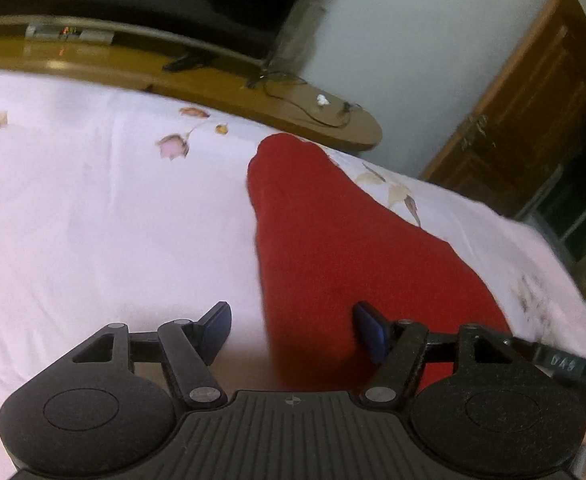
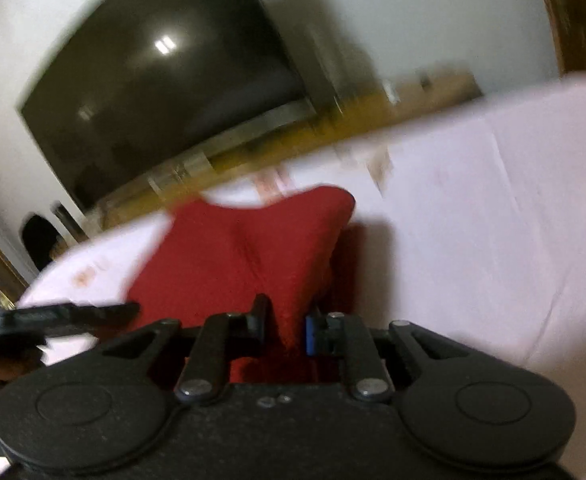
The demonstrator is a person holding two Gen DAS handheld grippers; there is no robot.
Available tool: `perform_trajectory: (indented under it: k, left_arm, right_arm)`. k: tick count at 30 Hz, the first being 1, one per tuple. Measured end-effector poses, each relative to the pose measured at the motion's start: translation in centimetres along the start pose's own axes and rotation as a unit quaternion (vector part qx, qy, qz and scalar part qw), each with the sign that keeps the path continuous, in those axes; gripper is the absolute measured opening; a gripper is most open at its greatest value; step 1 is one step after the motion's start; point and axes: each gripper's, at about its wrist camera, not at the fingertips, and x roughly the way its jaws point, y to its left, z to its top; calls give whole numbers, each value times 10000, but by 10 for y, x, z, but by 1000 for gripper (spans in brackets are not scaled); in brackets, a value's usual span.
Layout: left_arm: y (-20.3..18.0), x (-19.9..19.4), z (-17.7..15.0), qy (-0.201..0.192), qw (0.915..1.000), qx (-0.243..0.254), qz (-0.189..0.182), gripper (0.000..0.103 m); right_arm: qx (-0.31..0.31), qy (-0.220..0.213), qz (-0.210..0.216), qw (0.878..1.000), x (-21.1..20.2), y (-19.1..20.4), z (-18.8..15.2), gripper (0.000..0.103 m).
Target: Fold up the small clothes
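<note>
— Red cloth fills the near middle of both views. What has hold of it?

— The right gripper point(image 2: 287, 330) does: its jaws are nearly pressed together, pinching a bunched edge of the red garment point(image 2: 245, 252). Where exactly the pads meet the fabric is hard to see, since the folds drop into shadow behind the gripper body.

— And the other tool?

— The left gripper point(image 1: 291, 330) stands spread. One blue pad point(image 1: 367, 330) sits over the cloth, the other over bare sheet, and I cannot tell whether either touches. Its own body cuts off the garment's near end.

— Where does the garment lie?

— On the pale pink bed sheet point(image 1: 93, 220), stretching away from the left gripper toward the far edge of the bed. From the right wrist it looks lifted and tented, but that view is smeared by blur, so its outline is soft.

— What is beyond it?

— Faded flower prints on the sheet, then a wooden shelf point(image 1: 221, 84) with a dark cable point(image 1: 309, 108) and a small white scrap I cannot identify. Behind that stands a dark television point(image 2: 165, 92), cut off at the top in the left view, and a wooden door point(image 1: 533, 92) at the right, partly out of frame
</note>
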Motion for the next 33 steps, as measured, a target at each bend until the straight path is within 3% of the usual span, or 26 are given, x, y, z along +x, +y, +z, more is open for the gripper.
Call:
perform_trajectory:
  k: [3, 9, 11, 12, 13, 14, 17, 21, 26, 29, 33]
  left_arm:
    - [2, 0, 0, 18, 10000, 77, -44, 70]
    - [0, -3, 0, 26, 9998, 204, 66, 75]
    - [-3, -13, 1, -75, 9997, 176, 123, 75]
    - [-5, -21, 1, -167, 9996, 210, 132, 75]
    - [-7, -32, 0, -257, 9994, 243, 47, 75]
    - [-7, -41, -2, -316, 9992, 213, -103, 75]
    - [-2, -57, -11, -232, 9989, 14, -411, 75]
    - [3, -65, -26, -19, 9984, -28, -556, 75]
    - [9, -87, -56, -79, 9977, -310, -594, 75]
    - [16, -105, -83, -170, 9962, -558, -651, 75]
    - [24, -125, -112, -210, 9976, -489, -434, 75]
  right_arm:
    - [323, -23, 198, 9993, 4, -12, 1, 18]
    - [214, -29, 193, 9996, 4, -12, 1, 20]
    - [260, 0, 250, 9993, 1, -11, 5, 26]
    - [310, 1, 248, 9992, -3, -9, 8, 36]
    - [324, -44, 225, 9992, -9, -7, 11, 53]
    - [279, -125, 271, 9992, -19, -4, 13, 56]
    - [181, -123, 371, 9991, -41, 0, 14, 54]
    - [711, 31, 377, 9967, -63, -11, -5, 48]
    - [1412, 10, 420, 9891, -87, -16, -37, 45]
    - [1350, 74, 439, 9898, -86, -10, -44, 44]
    - [1302, -28, 289, 9911, -86, -5, -44, 44]
